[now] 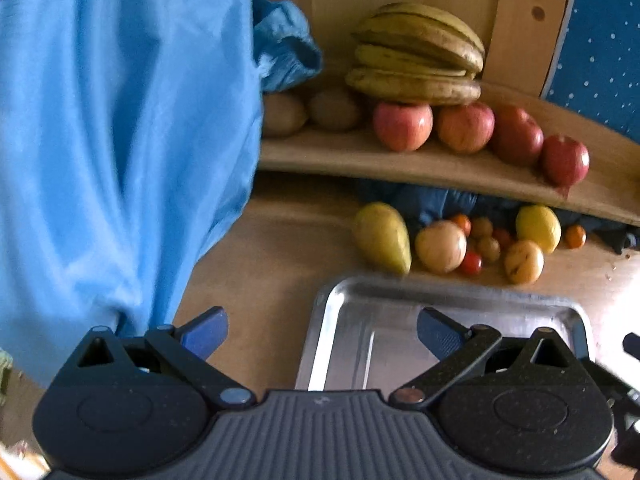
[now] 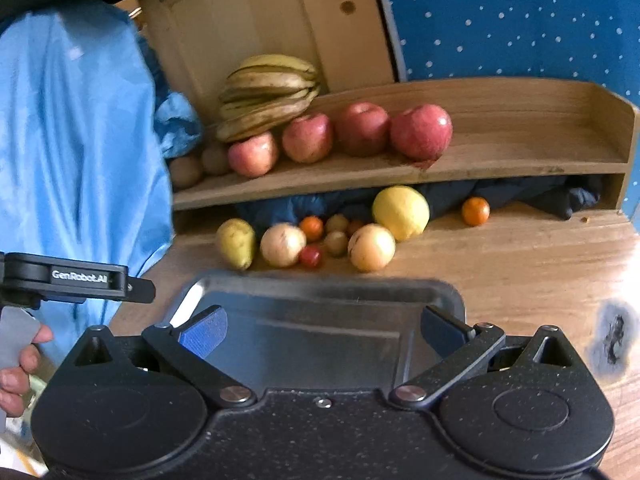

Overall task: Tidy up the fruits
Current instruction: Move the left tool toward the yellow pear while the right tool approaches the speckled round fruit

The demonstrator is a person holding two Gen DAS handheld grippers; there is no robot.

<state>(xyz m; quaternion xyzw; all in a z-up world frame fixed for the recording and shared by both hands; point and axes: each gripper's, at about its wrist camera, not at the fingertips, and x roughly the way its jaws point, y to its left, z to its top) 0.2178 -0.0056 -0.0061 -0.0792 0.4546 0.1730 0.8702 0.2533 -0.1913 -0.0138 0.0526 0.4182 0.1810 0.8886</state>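
A bare steel tray (image 1: 344,300) (image 2: 224,280) lies on the wooden table right in front of both grippers. My left gripper (image 1: 322,334) is open over the tray's left edge, holding nothing. My right gripper (image 2: 322,330) is open above the tray, also with nothing in it. Beyond the tray sits a loose pile: a pear (image 1: 382,238) (image 2: 236,242), a lemon (image 1: 538,227) (image 2: 401,212), pale round fruits (image 1: 440,246) (image 2: 283,245), small tomatoes (image 2: 310,257) and a tangerine (image 2: 475,211). On the wooden shelf (image 2: 520,166) rest several red apples (image 1: 403,126) (image 2: 421,131), bananas (image 1: 418,54) (image 2: 268,94) and brown kiwis (image 1: 334,110).
A light blue garment (image 1: 120,140) (image 2: 80,140) hangs at the left, close to the left gripper. Dark cloth (image 2: 540,196) is stuffed under the shelf. A hand (image 2: 20,364) grips the left tool's handle. The table (image 2: 520,272) has a dark scorch mark (image 2: 612,340) at right.
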